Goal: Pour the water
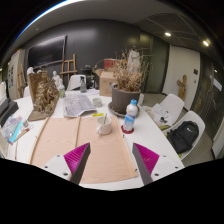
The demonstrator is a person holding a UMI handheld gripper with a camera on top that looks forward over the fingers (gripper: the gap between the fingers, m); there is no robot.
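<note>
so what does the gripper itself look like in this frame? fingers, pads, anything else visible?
Only the gripper fingertips show at the bottom of the gripper view. There are two dark, near-black fingers, angular and tapering toward their tips, each carrying a magenta pad of roughly triangular shape on its inner face. No cables, markings, hand or sleeve are visible. The fingers are open, nothing between them but the wooden table.

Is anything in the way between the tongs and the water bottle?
Nothing visible is. The open tongs hover over bare wooden tabletop, and the clear plastic bottle with the blue label and red cap stands beyond them. The small white cup sits beside the bottle, not in front of it.
</note>
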